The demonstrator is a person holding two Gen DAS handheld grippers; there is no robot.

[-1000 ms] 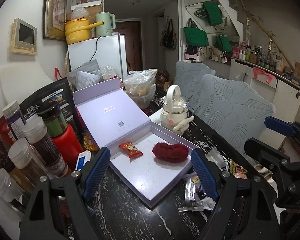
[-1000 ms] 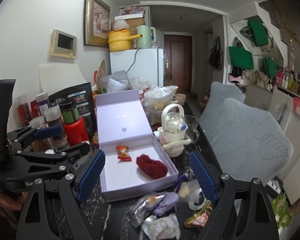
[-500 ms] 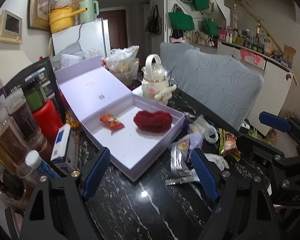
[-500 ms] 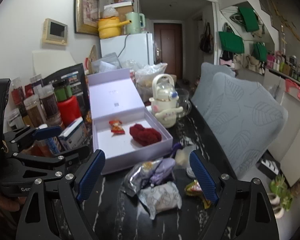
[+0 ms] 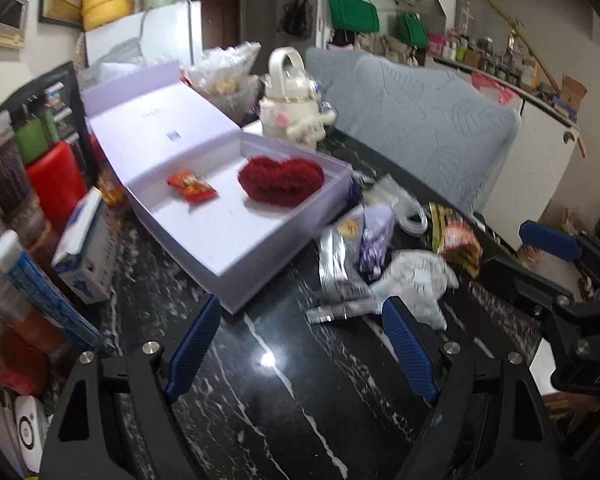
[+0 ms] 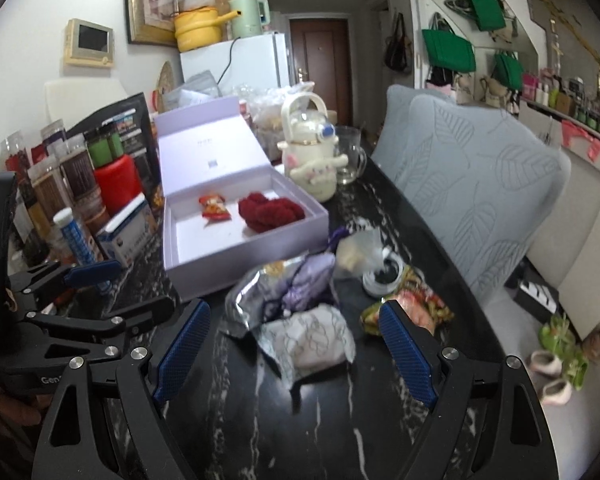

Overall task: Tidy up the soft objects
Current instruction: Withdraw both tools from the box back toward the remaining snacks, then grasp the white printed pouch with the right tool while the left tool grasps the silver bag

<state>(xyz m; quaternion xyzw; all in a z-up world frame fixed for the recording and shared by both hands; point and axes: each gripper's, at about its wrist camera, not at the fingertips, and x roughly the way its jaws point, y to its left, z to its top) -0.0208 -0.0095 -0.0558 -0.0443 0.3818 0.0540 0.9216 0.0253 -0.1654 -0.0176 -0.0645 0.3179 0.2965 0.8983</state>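
An open lilac box (image 5: 236, 236) (image 6: 236, 256) lies on the black marble table. Inside it are a fluffy red scrunchie (image 5: 281, 179) (image 6: 270, 211) and a small orange snack packet (image 5: 191, 186) (image 6: 215, 207). To the box's right lies a loose pile: a silver packet (image 5: 336, 252) (image 6: 256, 300), a purple pouch (image 5: 374, 236) (image 6: 306, 286), a white crumpled packet (image 5: 416, 280) (image 6: 316, 340) and a green-red snack bag (image 5: 454, 240) (image 6: 408, 308). My left gripper (image 5: 300, 344) is open and empty, short of the box. My right gripper (image 6: 294, 350) is open and empty, over the pile.
Spice jars, a red canister (image 5: 56, 184) and a blue-white carton (image 5: 88, 248) crowd the table's left edge. A cream kettle with a plush figure (image 6: 310, 156) and a glass mug (image 6: 350, 160) stand behind the box. Grey cushioned chairs (image 6: 472, 196) line the right side.
Both grippers have pulled back from the box toward the near table edge and tilted down. More bare table and the packet pile now show. Both stay open.
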